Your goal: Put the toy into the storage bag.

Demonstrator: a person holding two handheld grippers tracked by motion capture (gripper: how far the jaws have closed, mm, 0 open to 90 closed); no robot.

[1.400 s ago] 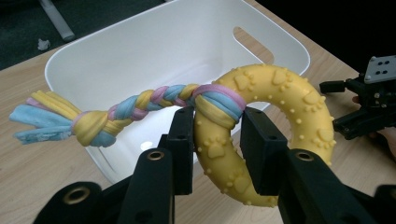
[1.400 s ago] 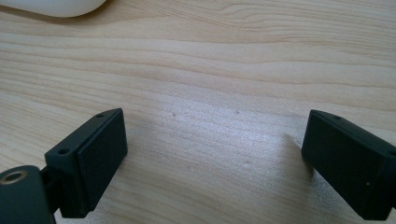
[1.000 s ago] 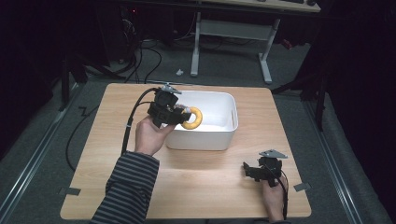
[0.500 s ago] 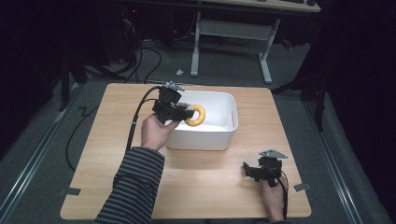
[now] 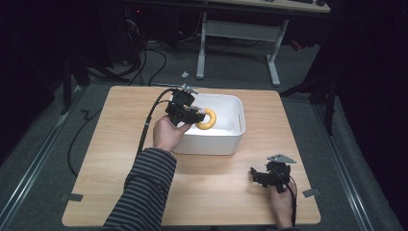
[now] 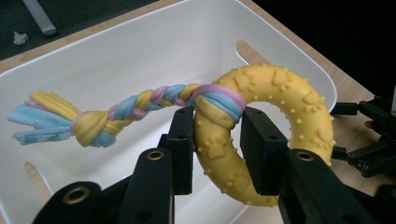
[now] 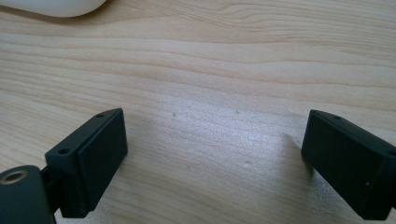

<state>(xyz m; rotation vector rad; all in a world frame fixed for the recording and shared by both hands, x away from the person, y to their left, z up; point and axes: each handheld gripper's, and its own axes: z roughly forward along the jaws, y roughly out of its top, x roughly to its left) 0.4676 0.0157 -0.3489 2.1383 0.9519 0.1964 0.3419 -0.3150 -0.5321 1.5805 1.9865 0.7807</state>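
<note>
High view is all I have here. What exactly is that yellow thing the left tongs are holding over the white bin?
Observer: It is a yellow ring toy studded with paw prints, and the left tongs are shut on its side.
Operator: Is anything attached to the ring?
Observer: Yes, a braided rope in blue, yellow and pink is tied round the ring and ends in a frayed tuft.
Operator: Does the rope touch the white bin?
Observer: I cannot tell; it hangs out sideways above the inside of the white bin.
Operator: And the right tongs, do they hold anything?
Observer: No, the right tongs stand open with bare wooden table between them.
</note>
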